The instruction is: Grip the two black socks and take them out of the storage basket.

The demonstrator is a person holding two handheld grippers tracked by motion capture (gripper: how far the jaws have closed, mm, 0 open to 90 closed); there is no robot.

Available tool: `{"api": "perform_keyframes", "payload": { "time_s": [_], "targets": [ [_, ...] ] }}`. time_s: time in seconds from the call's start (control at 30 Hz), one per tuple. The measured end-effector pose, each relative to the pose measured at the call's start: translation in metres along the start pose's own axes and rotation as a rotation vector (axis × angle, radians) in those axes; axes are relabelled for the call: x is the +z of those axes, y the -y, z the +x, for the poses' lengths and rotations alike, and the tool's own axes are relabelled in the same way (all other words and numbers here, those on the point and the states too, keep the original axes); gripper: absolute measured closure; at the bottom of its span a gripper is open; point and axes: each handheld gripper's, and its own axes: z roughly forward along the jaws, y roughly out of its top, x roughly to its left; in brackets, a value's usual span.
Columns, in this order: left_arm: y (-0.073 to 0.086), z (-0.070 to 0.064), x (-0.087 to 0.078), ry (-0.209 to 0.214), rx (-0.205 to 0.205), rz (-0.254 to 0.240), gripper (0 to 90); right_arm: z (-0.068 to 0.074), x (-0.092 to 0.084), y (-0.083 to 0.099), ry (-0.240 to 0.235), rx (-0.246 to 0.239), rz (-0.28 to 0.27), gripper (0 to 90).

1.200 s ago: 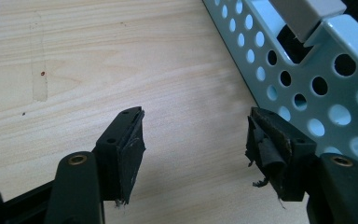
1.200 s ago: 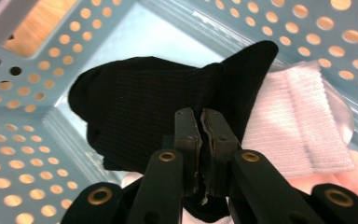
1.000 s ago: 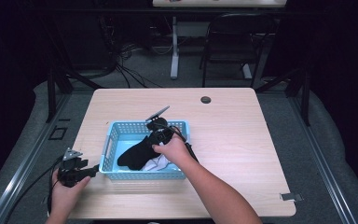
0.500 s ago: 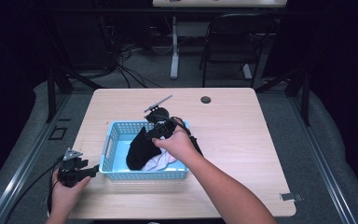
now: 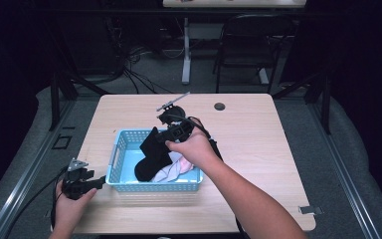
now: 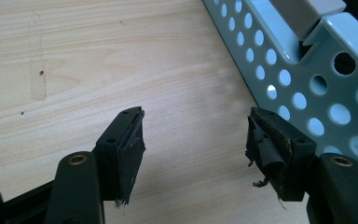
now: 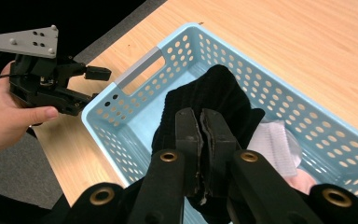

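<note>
My right gripper (image 5: 165,135) is shut on a black sock (image 5: 151,152) and holds it above a light blue perforated basket (image 5: 151,186). The sock's lower end hangs down into the basket. In the right gripper view the jaws (image 7: 200,126) pinch the black sock (image 7: 214,93) over the basket (image 7: 135,107), with a white sock (image 7: 272,142) lying on the basket's floor. My left gripper (image 5: 97,181) rests open on the table beside the basket's left end. In the left gripper view its jaws (image 6: 193,140) stand wide apart over bare wood, next to the basket wall (image 6: 307,79).
A white and pinkish cloth (image 5: 174,168) lies in the basket under the black sock. The wooden table (image 5: 258,149) has a round cable port (image 5: 220,106) at the back. A chair (image 5: 243,45) and table legs stand on the floor behind.
My right gripper has risen and drifted back with the black sock, pulling most of it up out of the basket. The left gripper has stayed in place.
</note>
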Motion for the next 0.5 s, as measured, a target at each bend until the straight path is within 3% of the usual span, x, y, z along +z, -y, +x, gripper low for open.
{"api": "perform_keyframes", "payload": {
  "time_s": [0.5],
  "targets": [
    [0.000,0.000,0.000,0.002,-0.001,0.002,36.4,0.000,-0.029,0.001,-0.002,-0.020,-0.017,86.4]
  ]
}}
